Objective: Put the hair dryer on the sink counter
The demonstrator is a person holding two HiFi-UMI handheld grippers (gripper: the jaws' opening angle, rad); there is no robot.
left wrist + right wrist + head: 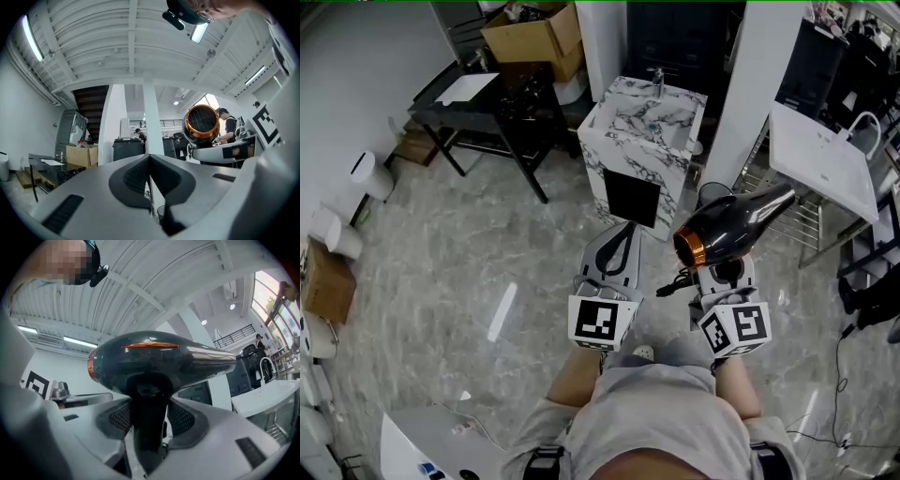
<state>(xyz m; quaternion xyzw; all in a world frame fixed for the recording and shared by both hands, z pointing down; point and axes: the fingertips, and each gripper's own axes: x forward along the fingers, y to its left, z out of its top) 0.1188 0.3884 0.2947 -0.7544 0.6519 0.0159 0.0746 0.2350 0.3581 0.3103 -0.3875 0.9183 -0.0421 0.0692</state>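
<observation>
Starting at the left edge of the head view, a cardboard box [326, 281] is cut off by the frame. Further up, a black table [502, 112] carries a sheet of paper [467, 88] and dark clutter too small to identify.

Right of it, in the upper middle, stands the marble-patterned sink counter [628, 141] with a faucet [657, 82] at its far side. The veining makes the bowl hard to pick out.

Below the counter, near the frame's centre, the left gripper [617, 248] points toward it. In its own view its jaws meet along a thin seam, with nothing between them.

Just to the right, the right gripper [724, 274] carries the hair dryer [736, 225] in the air above the marbled floor [487, 244], apart from the counter. The nozzle points to the upper right and the copper-ringed rear to the lower left.

From above, the dryer's body hides most of its handle and the jaw tips. The right gripper view shows them: the jaws stand wide and press on either side of the dark handle, with the barrel lying across above them.

A black cord [675, 284] shows under the dryer's rear, its run lost behind the grippers. At far right a white slab [820, 159] on a rack is partly cut off.
</observation>
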